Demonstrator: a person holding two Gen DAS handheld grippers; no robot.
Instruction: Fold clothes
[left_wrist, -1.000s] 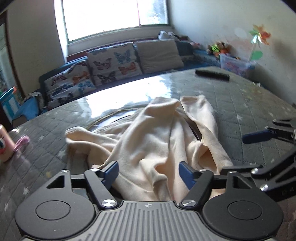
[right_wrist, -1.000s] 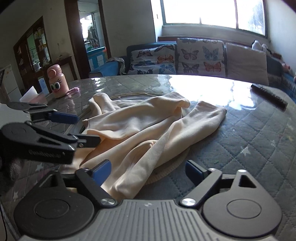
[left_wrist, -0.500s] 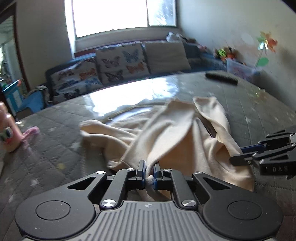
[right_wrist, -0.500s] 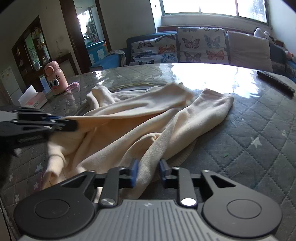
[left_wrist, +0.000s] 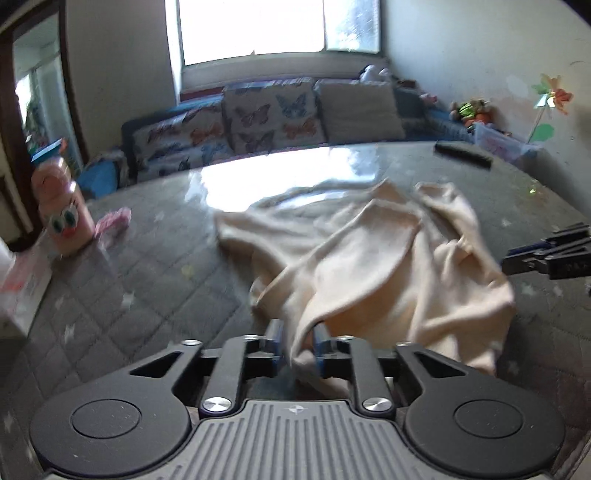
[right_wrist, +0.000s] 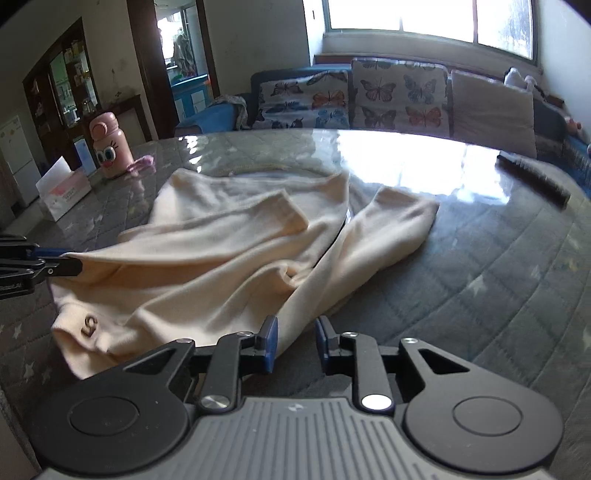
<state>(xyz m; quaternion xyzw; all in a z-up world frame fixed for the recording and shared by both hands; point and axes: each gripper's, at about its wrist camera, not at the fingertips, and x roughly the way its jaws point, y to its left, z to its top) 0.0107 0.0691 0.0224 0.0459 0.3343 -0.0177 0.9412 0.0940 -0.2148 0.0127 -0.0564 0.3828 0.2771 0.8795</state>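
Left tool (left_wrist: 298, 345) nearly closed, pinching a fold of the cream garment (left_wrist: 373, 266), right tool (right_wrist: 292, 341) narrowed around its near edge, garment (right_wrist: 236, 254) lay crumpled on the quilted table (right_wrist: 480, 280), pink bottle (right_wrist: 108, 146) stood at the far left.

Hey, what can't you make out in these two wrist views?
- Left wrist view: motion blur smears the pink bottle.
- Left wrist view: right tongs cut off by the frame edge.
- Right wrist view: whether the right tongs grip the cream garment; the cloth hides the contact.
- Right wrist view: small metal piece too small to identify.
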